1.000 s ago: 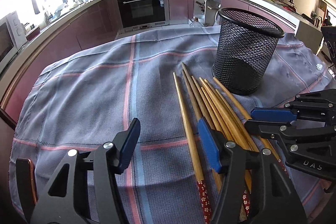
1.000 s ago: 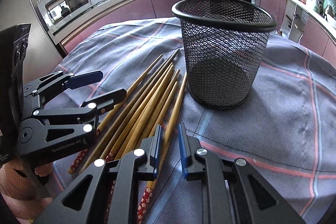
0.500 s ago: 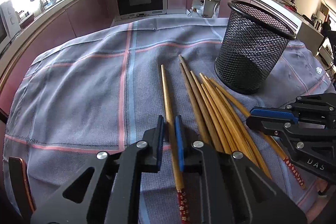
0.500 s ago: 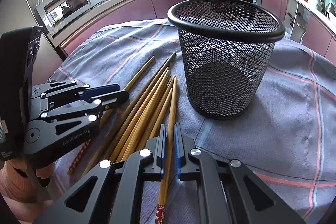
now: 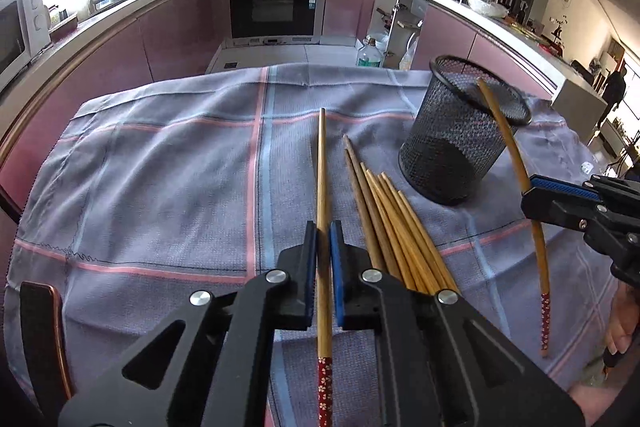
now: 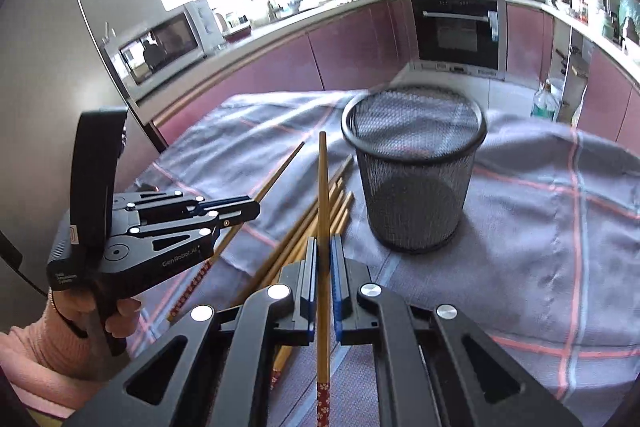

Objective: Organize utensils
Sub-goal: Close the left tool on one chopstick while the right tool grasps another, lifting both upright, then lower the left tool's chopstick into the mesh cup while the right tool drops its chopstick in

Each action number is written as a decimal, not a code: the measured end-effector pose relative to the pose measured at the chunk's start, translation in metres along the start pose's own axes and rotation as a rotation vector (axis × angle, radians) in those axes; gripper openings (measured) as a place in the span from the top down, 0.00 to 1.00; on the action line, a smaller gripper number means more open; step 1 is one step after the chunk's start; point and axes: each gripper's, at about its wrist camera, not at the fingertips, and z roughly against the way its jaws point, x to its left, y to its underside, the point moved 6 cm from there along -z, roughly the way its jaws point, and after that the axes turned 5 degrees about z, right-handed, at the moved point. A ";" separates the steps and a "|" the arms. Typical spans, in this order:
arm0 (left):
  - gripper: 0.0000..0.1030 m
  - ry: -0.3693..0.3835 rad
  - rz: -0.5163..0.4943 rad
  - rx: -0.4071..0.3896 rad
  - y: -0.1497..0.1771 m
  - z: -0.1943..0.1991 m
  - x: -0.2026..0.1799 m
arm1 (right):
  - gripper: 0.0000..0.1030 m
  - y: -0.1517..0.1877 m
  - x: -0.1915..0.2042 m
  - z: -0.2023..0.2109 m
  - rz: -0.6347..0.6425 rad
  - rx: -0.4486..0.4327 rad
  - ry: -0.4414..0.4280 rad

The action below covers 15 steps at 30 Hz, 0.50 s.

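Nearest us, the left gripper (image 5: 324, 247) clamps one chopstick (image 5: 322, 187); the right gripper (image 6: 324, 259) clamps another (image 6: 322, 195). The loose pile (image 5: 396, 227) lies between, on the cloth (image 5: 160, 167). Beyond stands the basket (image 6: 414, 187). We judge pickup done; next, tip each stick over its rim.

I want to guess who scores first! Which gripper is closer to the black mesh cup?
Right. The right gripper holds its chopstick beside the mesh cup. The left gripper holds another chopstick beyond the pile.
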 end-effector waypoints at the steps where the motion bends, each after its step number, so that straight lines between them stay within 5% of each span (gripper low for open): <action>1: 0.93 0.011 0.004 -0.016 -0.004 0.007 0.000 | 0.95 -0.005 0.000 0.008 -0.001 -0.026 -0.010; 15: 0.93 0.257 0.046 -0.272 -0.087 0.132 -0.028 | 0.95 -0.076 -0.021 0.082 0.006 -0.321 0.043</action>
